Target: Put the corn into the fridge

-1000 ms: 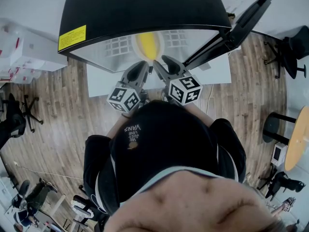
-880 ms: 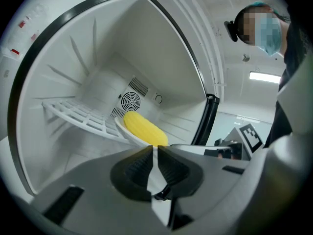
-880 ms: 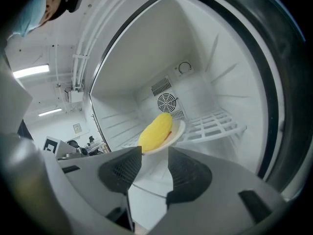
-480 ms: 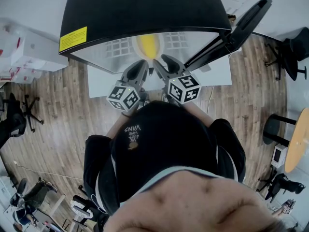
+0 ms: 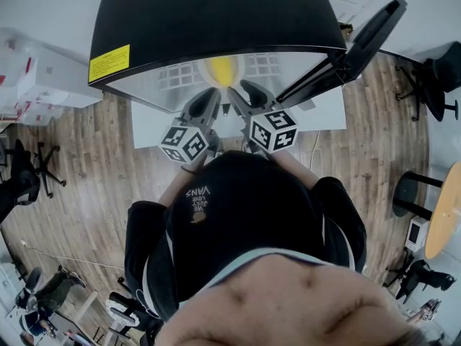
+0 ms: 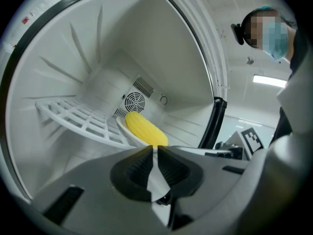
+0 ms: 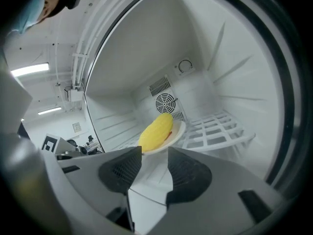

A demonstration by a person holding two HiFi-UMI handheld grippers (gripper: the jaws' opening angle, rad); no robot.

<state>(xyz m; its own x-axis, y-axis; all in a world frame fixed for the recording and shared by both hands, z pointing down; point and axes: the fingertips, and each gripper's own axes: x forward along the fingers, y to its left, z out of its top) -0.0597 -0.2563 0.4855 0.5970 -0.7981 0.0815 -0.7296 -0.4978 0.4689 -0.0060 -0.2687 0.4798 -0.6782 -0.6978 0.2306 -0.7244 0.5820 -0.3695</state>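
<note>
The yellow corn [image 5: 222, 71] lies on a small white plate [image 7: 177, 131] on the white rack [image 6: 73, 116] inside the open black fridge [image 5: 216, 13]. In the left gripper view the corn [image 6: 145, 129] sits just beyond the jaw tips; the right gripper view shows the corn [image 7: 156, 129] the same way. My left gripper [image 5: 207, 98] is at the fridge mouth, its jaws [image 6: 155, 148] shut with nothing between them. Beside it my right gripper [image 5: 248, 91] has its jaws [image 7: 155, 151] open, with the plate's near rim right in front of the gap.
The fridge door [image 5: 360, 38] stands open to the right. A round fan grille [image 7: 165, 103] is on the back wall behind the plate. The fridge stands on a white surface [image 5: 148, 121]. Office chairs [image 5: 439, 71] stand on the wood floor. A masked person [image 6: 269, 28] looks on.
Both grippers have edged slightly toward the fridge opening. The corn and plate stay on the rack.
</note>
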